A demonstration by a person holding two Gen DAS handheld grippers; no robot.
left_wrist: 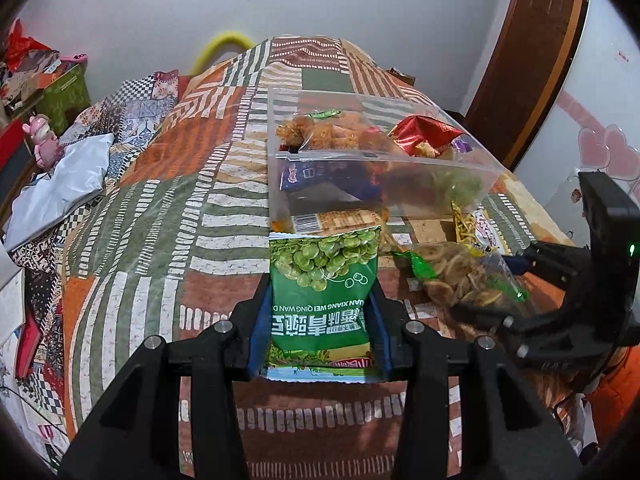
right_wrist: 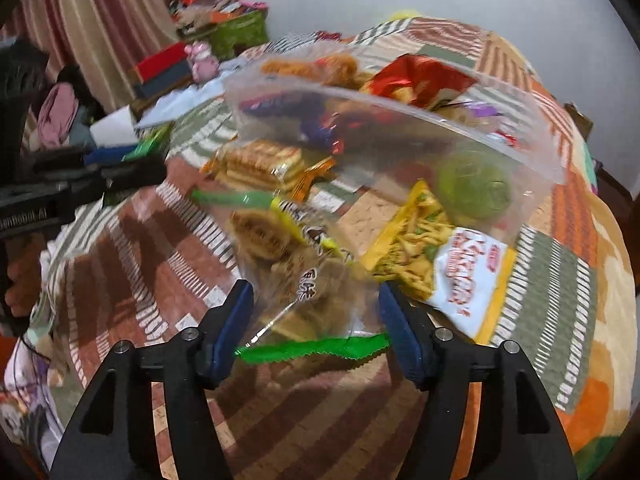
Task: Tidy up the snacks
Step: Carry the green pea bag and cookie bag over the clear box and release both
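My left gripper [left_wrist: 320,320] is shut on a green pea snack bag [left_wrist: 324,280], held just in front of a clear plastic bin [left_wrist: 440,172] on the quilt. The bin holds several snack packs, among them a red packet [left_wrist: 424,132] and a blue one [left_wrist: 320,180]. My right gripper [right_wrist: 316,320] has its fingers on both sides of a clear bag of brown chips with green ends [right_wrist: 288,248]; it also shows in the left wrist view [left_wrist: 468,276]. A yellow-white fries bag [right_wrist: 440,256] and a cracker pack [right_wrist: 260,164] lie by the bin [right_wrist: 500,148].
A patchwork quilt [left_wrist: 160,220] covers the bed. A pink toy [left_wrist: 42,136] and a green box [left_wrist: 66,92] stand at the far left with cluttered boxes. A wooden door frame [left_wrist: 532,60] is at the right.
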